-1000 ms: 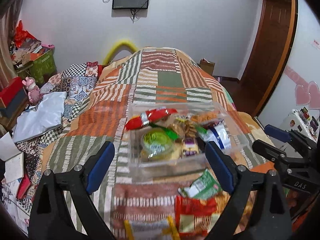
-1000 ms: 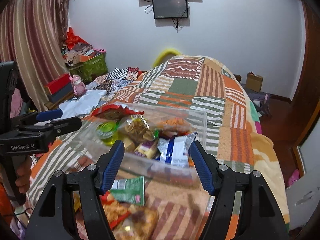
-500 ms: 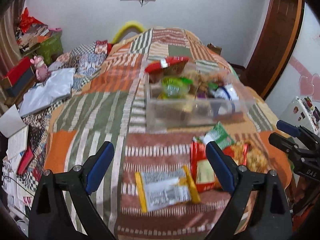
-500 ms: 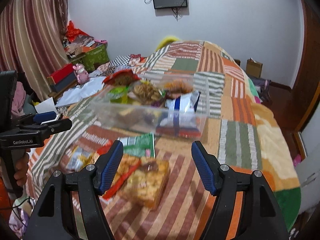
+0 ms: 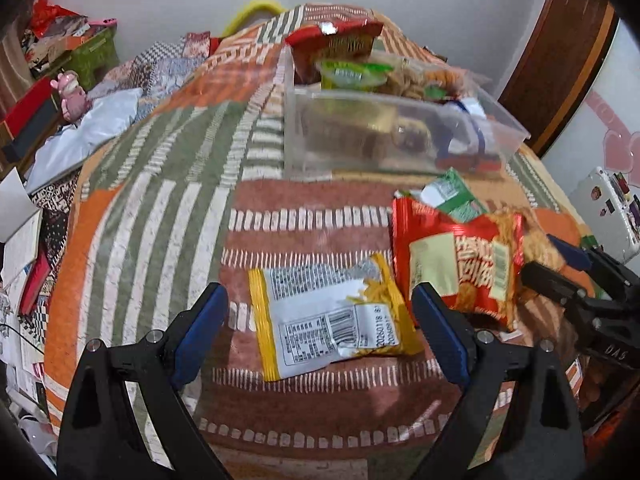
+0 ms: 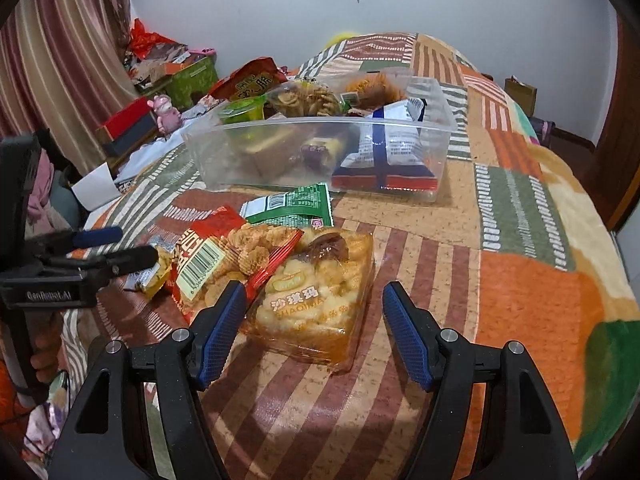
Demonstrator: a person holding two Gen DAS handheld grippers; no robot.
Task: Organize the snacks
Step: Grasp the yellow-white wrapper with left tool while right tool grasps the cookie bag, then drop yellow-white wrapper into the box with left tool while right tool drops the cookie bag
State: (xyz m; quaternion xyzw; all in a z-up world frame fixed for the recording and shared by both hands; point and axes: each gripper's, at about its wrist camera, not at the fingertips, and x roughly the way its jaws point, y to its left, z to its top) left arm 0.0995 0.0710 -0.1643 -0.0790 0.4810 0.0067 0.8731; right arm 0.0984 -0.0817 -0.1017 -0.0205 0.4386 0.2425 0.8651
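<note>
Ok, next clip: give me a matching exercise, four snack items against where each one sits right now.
Items:
1. yellow-edged packet
2. sachima pack
3. green packet
4. blue-striped packet

Places:
A. inside the clear bin
B. between the open right gripper fingers
C. on the blanket just before the bin
D. before the open left gripper

Pairs: 1-D, 2-B, 3-C, 4-A

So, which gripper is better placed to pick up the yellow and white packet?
Probably left. The left gripper is open with the yellow and white packet lying directly between its fingers. The right gripper is open over the clear cake packet instead.
</note>
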